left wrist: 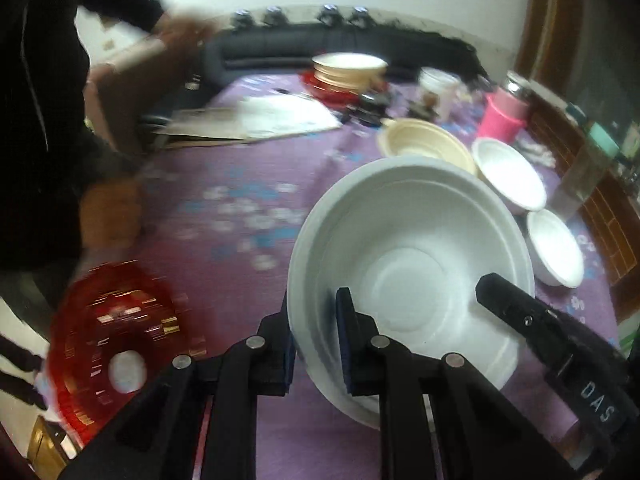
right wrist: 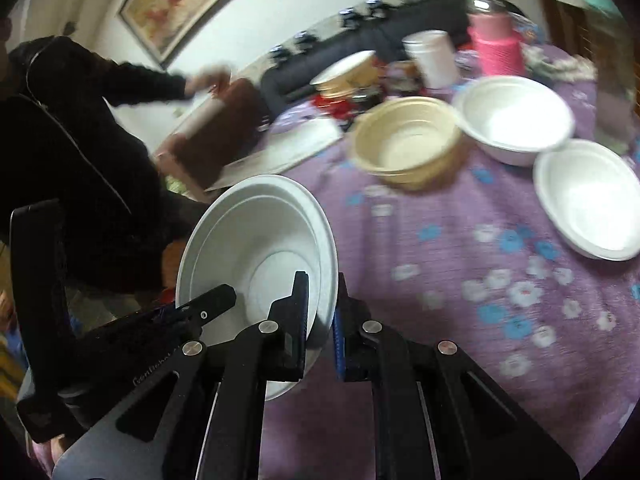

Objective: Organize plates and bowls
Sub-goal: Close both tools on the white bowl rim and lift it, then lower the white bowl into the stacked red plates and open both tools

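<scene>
White foam was what both my tongs had hold of: the left tongs (left wrist: 316, 344) were clenched on the near rim of a white bowl (left wrist: 408, 264), and the right tongs (right wrist: 322, 328) pinched the opposite rim of that same bowl, which hung tilted above the purple flowered desk (right wrist: 460, 320). Farther along the desk sat a cream bowl (right wrist: 406, 140) with two more white bowls (right wrist: 516, 120) just beside it, and a red plate (left wrist: 116, 344) showed blurred at my left.
</scene>
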